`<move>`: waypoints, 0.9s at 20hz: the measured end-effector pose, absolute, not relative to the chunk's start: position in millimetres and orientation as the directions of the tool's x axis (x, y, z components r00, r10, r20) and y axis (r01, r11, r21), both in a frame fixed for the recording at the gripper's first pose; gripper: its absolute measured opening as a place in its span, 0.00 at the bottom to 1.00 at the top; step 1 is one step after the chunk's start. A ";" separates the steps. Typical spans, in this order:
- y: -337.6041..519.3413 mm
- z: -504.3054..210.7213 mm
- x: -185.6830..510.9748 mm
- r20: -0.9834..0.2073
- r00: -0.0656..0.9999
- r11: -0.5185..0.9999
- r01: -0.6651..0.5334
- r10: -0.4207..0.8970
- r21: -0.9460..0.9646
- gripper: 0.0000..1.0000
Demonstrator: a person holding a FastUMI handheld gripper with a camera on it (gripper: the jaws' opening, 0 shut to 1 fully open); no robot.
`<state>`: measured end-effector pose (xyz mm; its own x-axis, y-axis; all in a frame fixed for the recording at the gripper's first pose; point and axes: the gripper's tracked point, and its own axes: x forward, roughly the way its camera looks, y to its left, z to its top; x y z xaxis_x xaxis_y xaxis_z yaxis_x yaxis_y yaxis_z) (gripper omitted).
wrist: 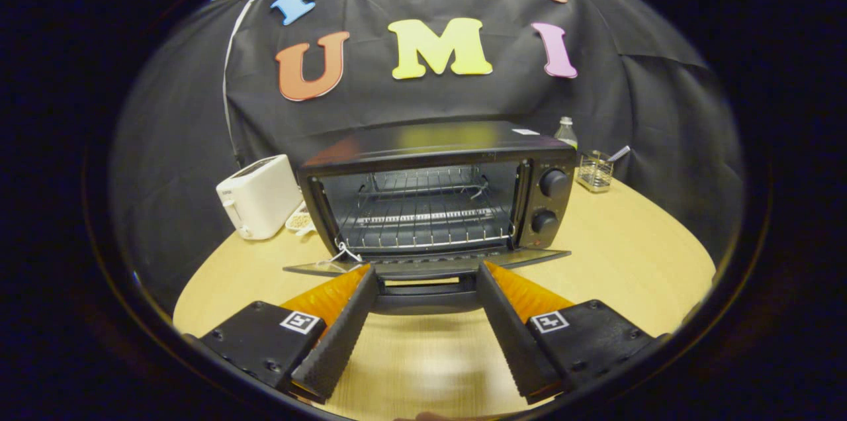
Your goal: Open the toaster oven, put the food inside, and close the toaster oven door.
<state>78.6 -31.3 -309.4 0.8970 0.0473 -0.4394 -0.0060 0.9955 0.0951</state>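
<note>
The gripper [427, 272] is spread wide and holds nothing; its 2 fingertips flank the handle [427, 298] of the lowered door [423, 265]. 1 oven [437, 189] stands open on the table [635, 255], with 2 knobs [552, 183] and 1 rack [423, 219]. 1 toaster [259, 196] sits at its left; 1 bottle [565, 132] and 1 wire basket [594, 171] sit at its right.
</note>
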 end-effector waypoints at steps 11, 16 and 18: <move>-37.2 -369.3 51.9 -0.558 0.822 0.972 0.027 0.112 0.235 1.00; -31.6 -360.5 48.8 -0.568 0.803 0.957 -0.008 0.180 0.291 0.99; -27.2 -339.6 40.9 -0.553 0.807 0.955 -0.045 0.209 0.295 0.99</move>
<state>40.9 -27.2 -339.6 0.8067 0.2087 -0.5529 -0.0449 0.9545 0.2947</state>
